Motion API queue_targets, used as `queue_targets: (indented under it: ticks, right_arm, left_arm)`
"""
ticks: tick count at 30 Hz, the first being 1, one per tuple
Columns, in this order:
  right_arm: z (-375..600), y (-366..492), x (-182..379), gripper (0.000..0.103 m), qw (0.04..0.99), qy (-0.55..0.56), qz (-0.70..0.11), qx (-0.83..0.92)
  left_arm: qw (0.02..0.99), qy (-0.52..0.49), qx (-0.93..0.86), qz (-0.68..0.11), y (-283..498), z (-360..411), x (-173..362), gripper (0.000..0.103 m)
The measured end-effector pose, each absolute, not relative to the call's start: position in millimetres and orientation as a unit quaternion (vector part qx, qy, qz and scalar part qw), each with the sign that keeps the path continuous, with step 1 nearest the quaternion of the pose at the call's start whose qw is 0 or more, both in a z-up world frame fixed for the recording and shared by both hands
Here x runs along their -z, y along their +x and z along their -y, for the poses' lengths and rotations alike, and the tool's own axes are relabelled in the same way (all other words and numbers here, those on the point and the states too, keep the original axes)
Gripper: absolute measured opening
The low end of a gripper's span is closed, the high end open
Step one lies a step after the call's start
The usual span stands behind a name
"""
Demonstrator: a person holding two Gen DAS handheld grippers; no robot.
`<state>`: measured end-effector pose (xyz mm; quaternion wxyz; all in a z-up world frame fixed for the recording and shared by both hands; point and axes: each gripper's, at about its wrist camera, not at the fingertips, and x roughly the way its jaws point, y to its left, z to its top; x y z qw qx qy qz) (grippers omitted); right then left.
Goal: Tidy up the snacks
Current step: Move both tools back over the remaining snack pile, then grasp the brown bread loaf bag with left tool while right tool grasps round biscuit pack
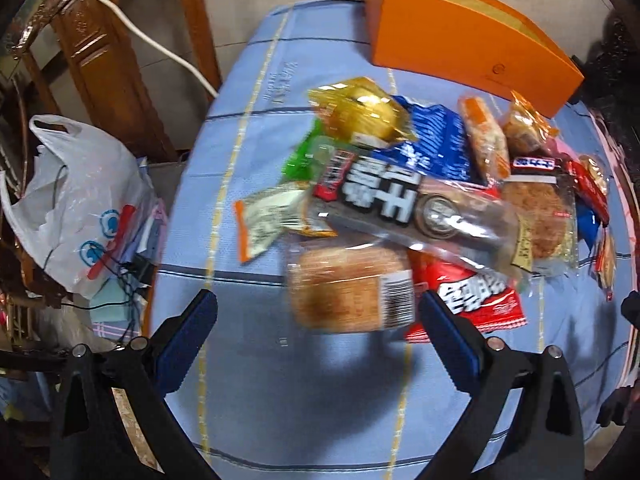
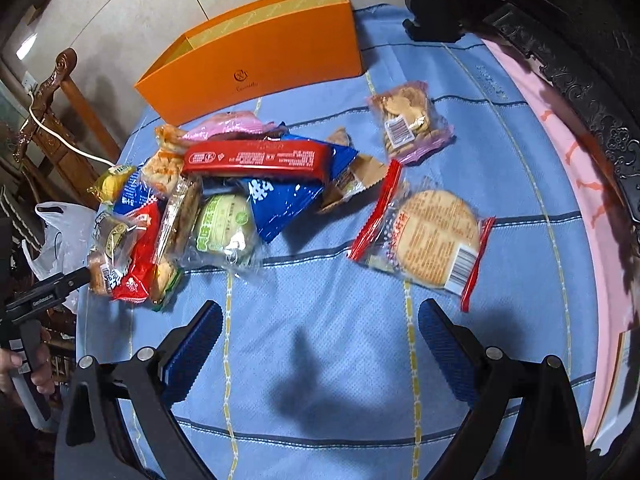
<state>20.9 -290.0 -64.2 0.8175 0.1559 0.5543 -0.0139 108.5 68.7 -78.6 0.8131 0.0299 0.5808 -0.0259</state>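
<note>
A: None of the wrapped snacks looks sorted; the pile (image 2: 224, 200) lies on the blue checked cloth (image 2: 320, 340), and the open orange cardboard box (image 2: 256, 64) behind it shows nothing inside, as far as I can tell.

B: And the tools?

A: Left gripper (image 1: 316, 336) and right gripper (image 2: 320, 344) are both spread wide, holding nothing. Everything's left.

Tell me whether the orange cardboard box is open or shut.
Open: the orange cardboard box stands upright on the blue cloth, lidless, its yellow lining showing. Contents: cannot tell.
</note>
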Motion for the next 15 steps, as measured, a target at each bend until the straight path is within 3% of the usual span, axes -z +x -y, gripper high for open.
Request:
queue_targets:
  ticks: [8, 10, 11, 15]
  right_arm:
    - [288, 23, 60, 0.099, 0.82, 0.143, -0.554, 0.011]
    - [290, 23, 62, 0.099, 0.819, 0.142, -0.556, 0.014]
    - [293, 23, 64, 0.099, 0.817, 0.143, -0.559, 0.017]
    - [305, 23, 69, 0.099, 0.816, 0.14, -0.561, 0.032]
  left_arm:
    - [0.798, 0.019, 0.0, -0.602, 125, -56, 110, 0.099]
    - [0.792, 0.013, -0.005, -0.61, 130, -57, 119, 0.093]
    - [0.788, 0.0, 0.002, -0.615, 131, -60, 124, 0.075]
    - [0.789, 0.0, 0.011, -0.615, 128, -64, 125, 0.071]
